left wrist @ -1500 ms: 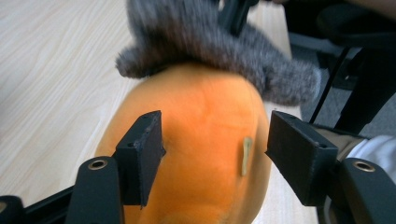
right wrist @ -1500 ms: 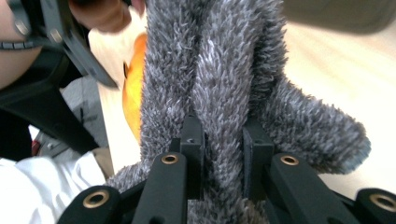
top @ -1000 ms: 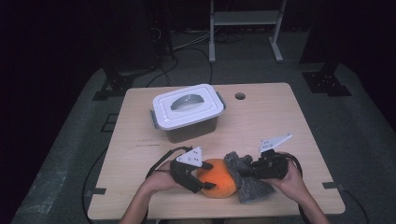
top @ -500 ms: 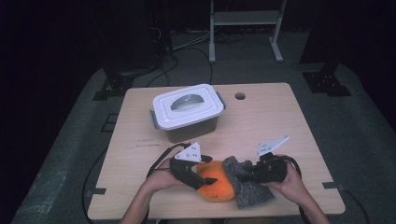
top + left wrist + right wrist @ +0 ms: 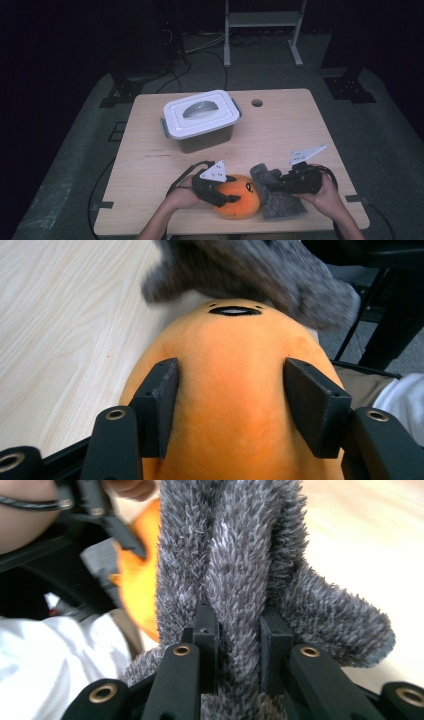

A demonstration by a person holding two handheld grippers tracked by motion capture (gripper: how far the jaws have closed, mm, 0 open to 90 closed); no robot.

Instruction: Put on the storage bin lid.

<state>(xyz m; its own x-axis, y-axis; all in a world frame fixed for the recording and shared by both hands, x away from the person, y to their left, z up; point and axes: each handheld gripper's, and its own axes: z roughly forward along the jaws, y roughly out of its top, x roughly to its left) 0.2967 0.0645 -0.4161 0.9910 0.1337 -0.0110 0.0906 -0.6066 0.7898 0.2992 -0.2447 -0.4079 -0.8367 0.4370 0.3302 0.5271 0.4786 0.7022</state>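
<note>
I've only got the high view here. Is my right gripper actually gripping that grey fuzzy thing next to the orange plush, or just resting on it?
Observer: Gripping. In the right gripper view, the right gripper pinches a raised fold of the grey fuzzy fabric between its pads.
Operator: And the left one on the plush?
Observer: The left gripper straddles the orange plush. Its jaws have just been closing, and the pads sit against both sides.
Operator: Which end is it holding?
Observer: The end away from the black oval mark, which sits at the far end, by the grey fabric.
</note>
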